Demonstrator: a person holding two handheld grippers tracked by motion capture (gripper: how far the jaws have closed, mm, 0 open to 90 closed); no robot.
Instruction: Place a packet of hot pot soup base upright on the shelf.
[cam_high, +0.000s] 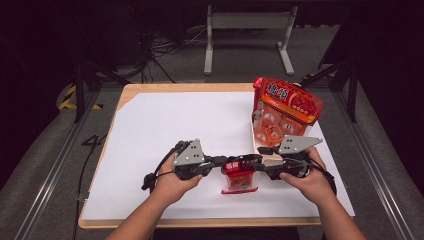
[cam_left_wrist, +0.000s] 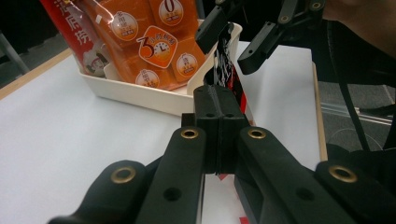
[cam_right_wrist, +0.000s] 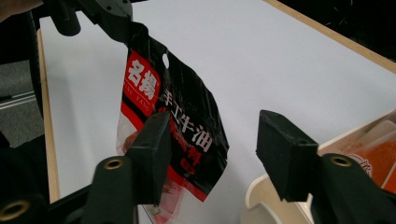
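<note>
The small black-and-red plastic sachet (cam_high: 239, 174), at six o'clock on the desk (cam_high: 165, 125), looks light, floppy and slippery. The left gripper (cam_high: 221, 161) pinches its top edge; the right gripper (cam_high: 256, 163) gapes beside it.

The pouch (cam_right_wrist: 175, 126) is black and red with white characters, its lower part clear. The large bag (cam_high: 285, 112) is orange-red, printed with round white badges, probably labels. The tray (cam_left_wrist: 140, 93) is cream, the tabletop (cam_high: 180, 125) white with a pale wooden edge.
</note>
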